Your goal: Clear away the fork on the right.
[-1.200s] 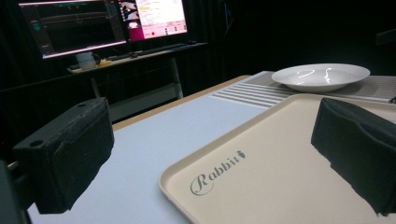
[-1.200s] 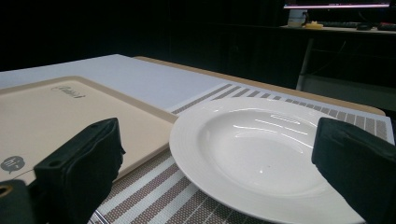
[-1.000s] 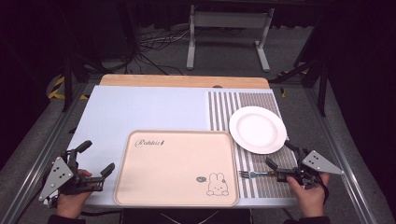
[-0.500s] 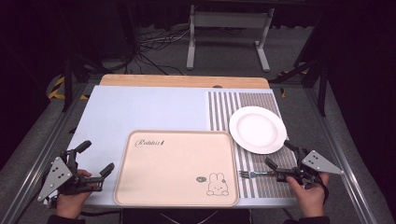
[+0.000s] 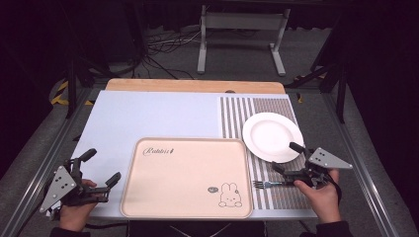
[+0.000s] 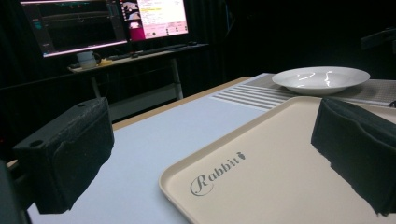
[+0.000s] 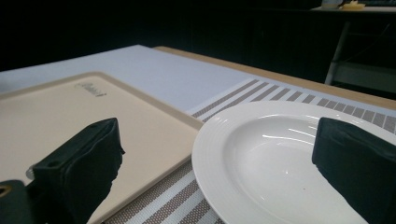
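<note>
— Nothing has moved since a second ago: both hands and the fork (image 5: 267,184) lie as they did.

— What does the high view add?

— That fork, on the striped mat (image 5: 269,197) between the tray (image 5: 185,175) and the right gripper (image 5: 286,158), just beside the lower jaw. From the left gripper's view you get lit monitors (image 6: 102,23) on a desk beyond the table.

— Anything in the containers?

— No. Tray and white plate (image 5: 272,136) both hold nothing; the plate sits on the mat.

— Writing?

— "Rabbit" in script on the tray, plus a small rabbit drawing (image 5: 228,194).

— Grippers?

— The left gripper (image 5: 101,165) and the right are both spread wide, gripping nothing.
</note>
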### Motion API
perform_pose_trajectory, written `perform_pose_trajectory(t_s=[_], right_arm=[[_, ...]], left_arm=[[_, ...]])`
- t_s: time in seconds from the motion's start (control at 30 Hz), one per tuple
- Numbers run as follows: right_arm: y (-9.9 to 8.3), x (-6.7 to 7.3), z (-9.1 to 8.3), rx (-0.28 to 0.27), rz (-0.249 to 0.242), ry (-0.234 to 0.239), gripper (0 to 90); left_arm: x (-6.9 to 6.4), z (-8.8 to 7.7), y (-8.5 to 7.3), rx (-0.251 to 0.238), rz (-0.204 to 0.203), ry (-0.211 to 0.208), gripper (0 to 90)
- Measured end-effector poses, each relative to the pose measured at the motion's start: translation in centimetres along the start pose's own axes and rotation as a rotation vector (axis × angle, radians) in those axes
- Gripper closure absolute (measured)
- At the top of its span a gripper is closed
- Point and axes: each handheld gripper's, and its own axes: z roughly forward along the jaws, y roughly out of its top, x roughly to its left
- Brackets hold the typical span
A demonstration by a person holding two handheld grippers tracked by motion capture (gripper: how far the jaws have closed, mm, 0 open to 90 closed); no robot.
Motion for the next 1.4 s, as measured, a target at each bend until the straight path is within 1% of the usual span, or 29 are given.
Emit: perform_pose_trajectory(t_s=[0.03,0.1,0.13,0.17,0.23,0.37,0.4,0.43,0.47,0.5,0.53,0.57,0.6,0.67,0.7,0.73,0.77,0.83,0.93,0.97,1.03,1.07,1.13,1.17,1.2,1.23,1.27,1.3,1.4], right_arm=[[0.1,0.0,0.2,0.011,-0.002,0.007,2.8],[0.7,0.1,0.5,0.050,-0.025,0.018,3.2],[0.7,0.1,0.5,0.050,-0.025,0.018,3.2],[1.2,0.1,0.7,0.082,-0.056,0.032,4.7],[1.7,0.1,0.8,0.112,-0.099,0.051,7.0],[2.7,0.0,1.0,0.195,-0.147,0.069,6.2],[2.7,0.0,1.0,0.195,-0.147,0.069,6.2],[3.3,0.1,1.1,0.240,-0.172,0.082,6.2],[3.5,0.1,1.2,0.262,-0.178,0.096,7.2],[3.5,0.1,1.2,0.262,-0.178,0.096,7.2],[3.7,0.1,1.2,0.291,-0.185,0.115,8.5],[3.9,0.2,1.3,0.325,-0.207,0.124,8.7],[4.1,0.2,1.3,0.342,-0.221,0.124,9.2],[4.5,0.1,1.3,0.393,-0.239,0.152,11.4],[4.6,0.0,1.3,0.410,-0.251,0.149,11.3],[4.6,0.0,1.3,0.410,-0.251,0.149,11.3],[4.8,-0.1,1.3,0.450,-0.273,0.157,12.2],[5.0,-0.2,1.3,0.483,-0.299,0.164,12.7],[5.1,-0.2,1.3,0.528,-0.301,0.199,16.9],[5.1,-0.2,1.3,0.528,-0.301,0.199,16.9],[5.3,-0.1,1.4,0.568,-0.319,0.210,16.8],[5.3,-0.1,1.5,0.601,-0.346,0.223,16.7],[5.3,0.0,1.6,0.610,-0.347,0.228,16.8],[5.3,0.0,1.7,0.648,-0.363,0.243,16.8],[5.2,0.1,1.8,0.669,-0.372,0.253,17.0],[5.2,0.1,1.8,0.685,-0.376,0.257,17.1],[5.2,0.1,1.8,0.685,-0.376,0.257,17.1],[5.0,0.2,2.0,0.718,-0.388,0.281,17.6],[4.7,0.3,2.1,0.758,-0.399,0.298,18.0]], left_arm=[[0.0,0.0,0.0,0.000,-0.002,0.000,0.0],[0.0,0.0,0.0,0.000,-0.003,0.002,0.0],[0.0,0.0,0.0,-0.001,-0.005,0.003,0.0],[0.0,0.0,0.0,-0.002,-0.006,0.002,0.0],[0.0,0.0,0.0,-0.001,-0.004,0.002,0.0],[0.0,0.0,0.0,-0.001,-0.005,0.002,0.0],[0.0,0.0,0.0,-0.001,-0.005,0.003,0.0],[0.0,0.0,0.0,-0.001,-0.007,0.003,0.0],[0.0,0.0,0.0,0.000,-0.009,0.004,0.0],[0.0,0.0,0.0,0.000,-0.008,0.005,0.0],[0.0,0.0,0.0,0.000,-0.010,0.005,0.0],[0.0,0.0,0.0,-0.001,-0.011,0.004,0.0],[0.0,0.0,0.0,0.000,-0.010,0.005,0.0],[0.0,-0.1,0.0,-0.004,-0.009,0.005,0.0],[0.1,-0.1,0.0,-0.006,-0.009,0.006,0.0],[0.1,-0.1,0.0,-0.006,-0.009,0.006,0.0],[0.1,-0.1,0.0,-0.005,-0.011,0.006,0.0],[0.1,-0.1,-0.1,-0.002,-0.011,0.006,0.0],[0.1,-0.1,-0.1,-0.002,-0.010,0.007,0.0],[0.1,-0.1,0.0,-0.002,-0.010,0.007,0.0],[0.1,-0.1,0.0,-0.005,-0.011,0.007,0.0],[0.1,0.0,0.0,-0.003,-0.011,0.007,0.0],[0.1,0.0,-0.1,-0.003,-0.011,0.008,0.0],[0.1,0.0,-0.1,-0.004,-0.012,0.007,0.0],[0.1,0.0,-0.1,-0.004,-0.012,0.007,0.0],[0.1,0.0,-0.1,-0.004,-0.013,0.007,0.0],[0.1,0.0,-0.1,-0.004,-0.012,0.007,0.0],[0.1,0.0,-0.1,-0.006,-0.011,0.007,0.0],[0.2,0.1,-0.2,-0.002,-0.017,0.005,0.0]])
